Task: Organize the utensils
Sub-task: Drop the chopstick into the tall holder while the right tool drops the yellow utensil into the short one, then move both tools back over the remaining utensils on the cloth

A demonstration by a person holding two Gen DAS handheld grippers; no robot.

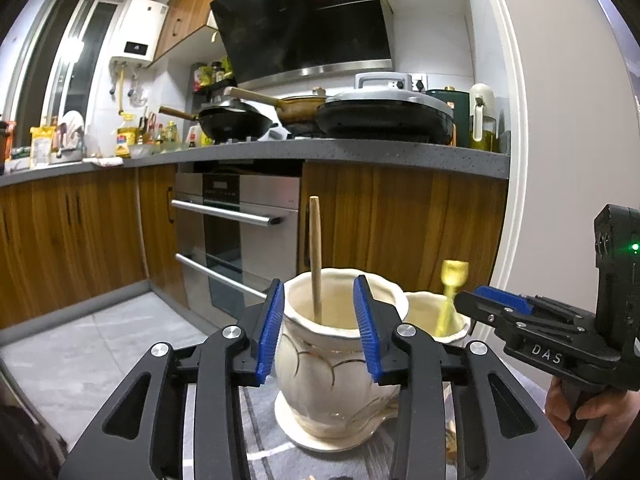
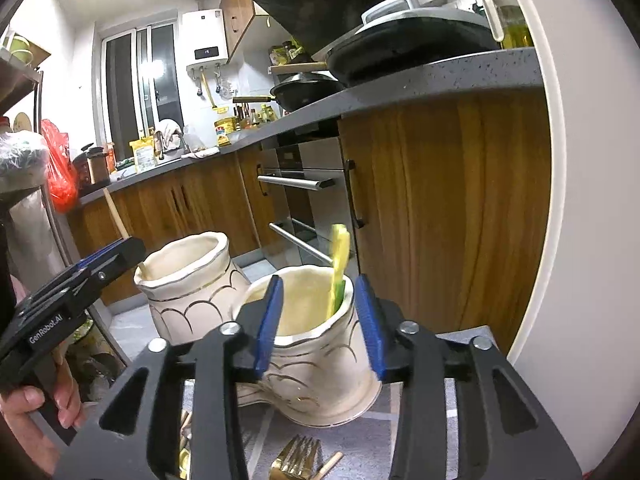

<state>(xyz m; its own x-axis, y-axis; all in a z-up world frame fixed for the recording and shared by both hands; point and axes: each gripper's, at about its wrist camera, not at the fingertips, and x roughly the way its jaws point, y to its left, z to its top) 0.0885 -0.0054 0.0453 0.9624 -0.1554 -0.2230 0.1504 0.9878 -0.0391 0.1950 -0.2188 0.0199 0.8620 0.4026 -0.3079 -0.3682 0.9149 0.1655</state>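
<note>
Your left gripper (image 1: pixel 320 324) sits with jaws spread, straddling the rim of the near cream vase (image 1: pixel 332 368); the blue pads do not visibly touch the vase's wall. A wooden chopstick (image 1: pixel 316 256) stands upright inside it. Your right gripper (image 2: pixel 320 324) is likewise spread around the second cream vase (image 2: pixel 316 360), which holds a yellow-green utensil (image 2: pixel 339 268) leaning at its far rim. The two vases stand just beside each other on a grey patterned cloth (image 2: pixel 416 412), with wooden cabinet doors (image 1: pixel 400 224) close behind.

Only your right view shows a gold fork (image 2: pixel 298 456) lying on the cloth under the gripper. Only your left view shows the other gripper's jaws from the side.
</note>
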